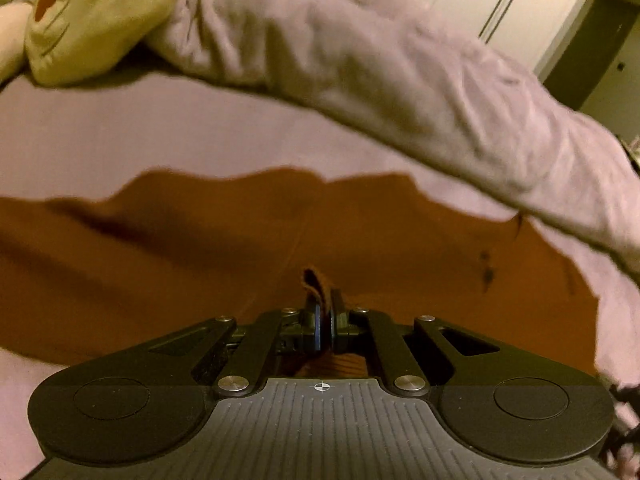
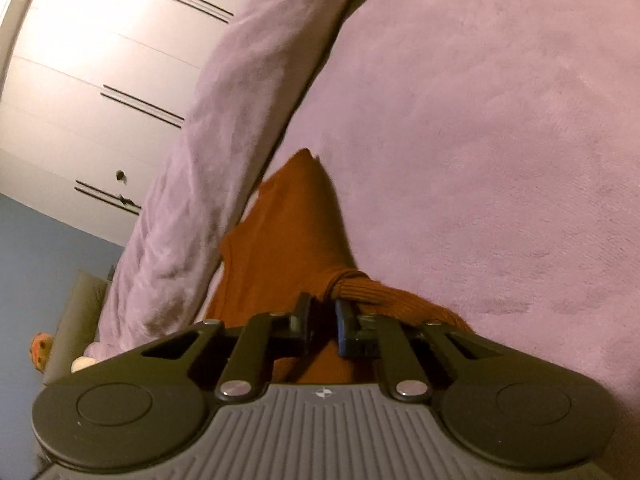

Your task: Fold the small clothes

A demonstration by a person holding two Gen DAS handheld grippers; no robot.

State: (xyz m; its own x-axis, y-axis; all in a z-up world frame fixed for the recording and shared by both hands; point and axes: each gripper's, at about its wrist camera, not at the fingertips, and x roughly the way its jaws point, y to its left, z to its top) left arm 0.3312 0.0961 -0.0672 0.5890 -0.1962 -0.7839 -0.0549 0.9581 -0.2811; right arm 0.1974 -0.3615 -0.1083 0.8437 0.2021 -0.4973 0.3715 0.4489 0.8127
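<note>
While rust-orange garment lies on pink bed, my left gripper pinches hem, right gripper clamps ribbed cuff; fold starting; next, carry edges across together.

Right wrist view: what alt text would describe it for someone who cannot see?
A black two-finger claw pinches the ribbed edge of a rust-orange garment lying on a pink bedsheet. A rolled pink blanket and white wardrobe lie beyond.

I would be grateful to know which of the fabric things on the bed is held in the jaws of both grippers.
The rust-orange garment, pinched by the left gripper and right gripper. The rolled lilac blanket and yellow plush toy lie untouched.
</note>
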